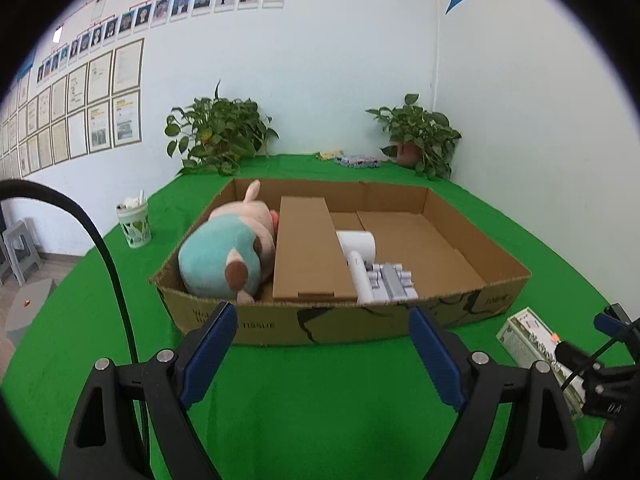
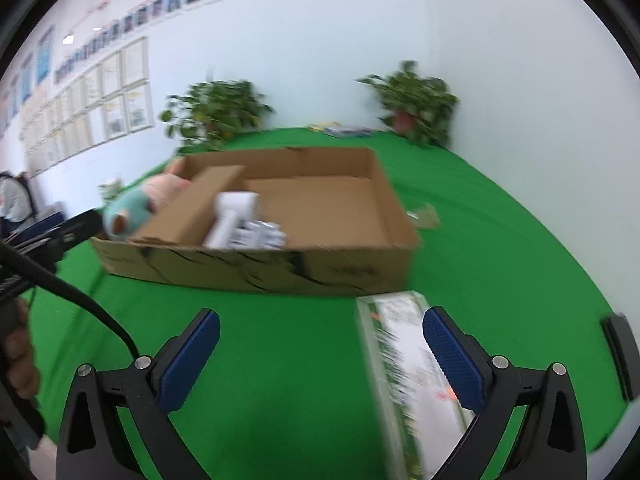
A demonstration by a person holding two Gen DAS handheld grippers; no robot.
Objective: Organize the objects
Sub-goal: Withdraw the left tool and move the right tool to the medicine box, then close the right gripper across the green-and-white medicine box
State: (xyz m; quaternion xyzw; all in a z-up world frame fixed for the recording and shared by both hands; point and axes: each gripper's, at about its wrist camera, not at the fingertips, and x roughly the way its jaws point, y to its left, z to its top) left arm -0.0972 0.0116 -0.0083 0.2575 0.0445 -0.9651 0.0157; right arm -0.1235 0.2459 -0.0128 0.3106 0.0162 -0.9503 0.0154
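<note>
A shallow cardboard box (image 1: 460, 312) (image 2: 352, 268) sits on the green table. In it lie a plush pig (image 1: 228, 248) (image 2: 132, 208), a cardboard divider (image 1: 308, 248), a white roll (image 1: 358, 242) (image 2: 236, 204) and a grey-white pack (image 1: 390, 282) (image 2: 260, 236). A green-white tissue pack (image 1: 528, 334) (image 2: 404, 352) lies on the table right of the box's front. My left gripper (image 1: 322, 354) is open and empty before the box. My right gripper (image 2: 322, 356) is open, its right finger over the tissue pack. The right wrist view is blurred.
A green-white cup (image 1: 135, 224) stands left of the box. Two potted plants (image 1: 224, 132) (image 1: 420, 140) and small packets (image 1: 356, 159) stand at the back by the wall. The table's left edge drops to the floor with stools (image 1: 20, 248).
</note>
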